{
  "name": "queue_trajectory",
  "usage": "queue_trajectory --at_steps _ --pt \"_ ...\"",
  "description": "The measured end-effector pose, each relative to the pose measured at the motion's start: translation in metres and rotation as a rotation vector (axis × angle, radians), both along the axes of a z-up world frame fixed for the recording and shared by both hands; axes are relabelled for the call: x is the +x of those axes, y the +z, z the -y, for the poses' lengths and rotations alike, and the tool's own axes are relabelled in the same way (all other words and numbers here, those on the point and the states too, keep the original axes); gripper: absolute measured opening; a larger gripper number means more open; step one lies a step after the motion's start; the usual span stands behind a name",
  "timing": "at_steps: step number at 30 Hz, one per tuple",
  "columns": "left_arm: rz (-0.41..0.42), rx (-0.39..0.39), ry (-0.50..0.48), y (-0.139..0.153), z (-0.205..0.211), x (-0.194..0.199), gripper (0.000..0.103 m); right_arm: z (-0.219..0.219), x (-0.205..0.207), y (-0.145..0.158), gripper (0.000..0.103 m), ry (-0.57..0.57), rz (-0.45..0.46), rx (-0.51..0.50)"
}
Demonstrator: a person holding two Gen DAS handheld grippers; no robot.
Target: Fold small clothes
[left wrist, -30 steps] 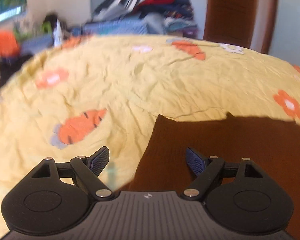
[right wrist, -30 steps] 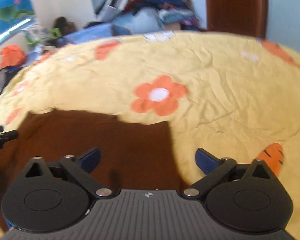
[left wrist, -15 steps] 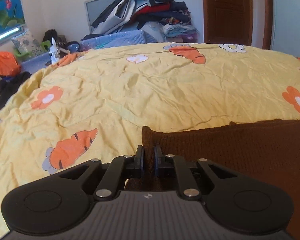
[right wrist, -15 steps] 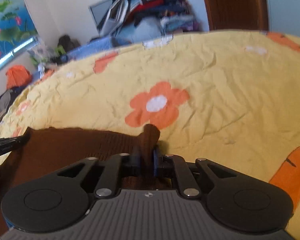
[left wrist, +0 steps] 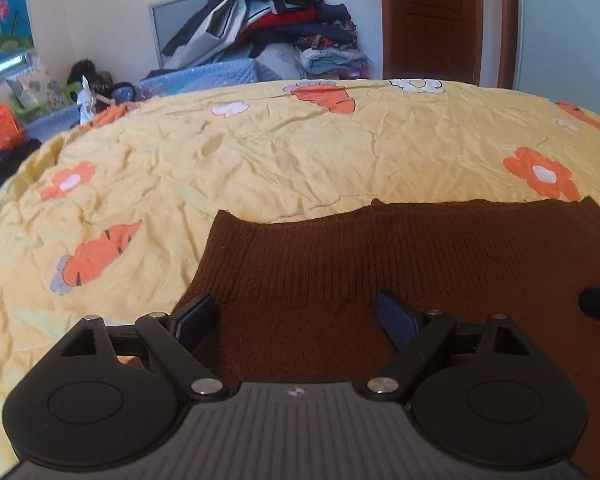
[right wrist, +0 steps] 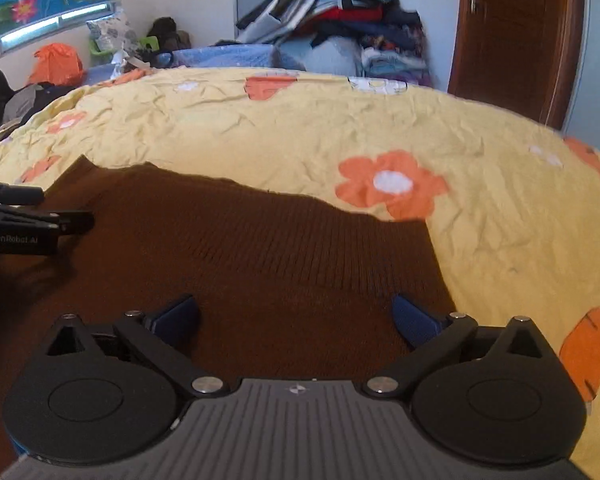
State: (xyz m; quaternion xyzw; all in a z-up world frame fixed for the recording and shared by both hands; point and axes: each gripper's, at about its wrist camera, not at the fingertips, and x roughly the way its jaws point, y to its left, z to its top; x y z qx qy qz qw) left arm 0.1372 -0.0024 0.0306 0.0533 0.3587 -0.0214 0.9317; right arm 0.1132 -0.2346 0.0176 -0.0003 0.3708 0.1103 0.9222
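Both grippers opening over brown knit garment (left wrist: pixel 400 280) on yellow bedspread (left wrist: pixel 300 152).

Left gripper (left wrist: pixel 296 316) jaws spreading wide, nothing gripped, above garment's left edge near ribbed hem. Right gripper (right wrist: pixel 296 316) jaws also spreading wide, holding nothing, over garment's right edge. Garment lying flat toward near edge of bed, ribbed hem facing far side; possibly already folded once, hard to tell. Clothes pile (left wrist: pixel 276 28) beyond bed's far edge.
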Motion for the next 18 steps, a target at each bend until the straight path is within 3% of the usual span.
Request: queue_trajectory --at_steps 4,8,18 --pt "-0.026 -0.055 0.029 -0.003 -0.009 0.004 0.097 -0.006 -0.001 -0.002 0.103 0.018 0.016 -0.044" --pt "-0.029 -0.062 0.039 -0.004 -0.009 0.005 0.098 -0.012 -0.003 -0.005 0.103 -0.001 0.027 -0.069" --pt "-0.025 -0.069 0.041 -0.004 -0.009 0.005 0.098 0.005 -0.005 -0.006 0.103 -0.033 0.046 0.038"
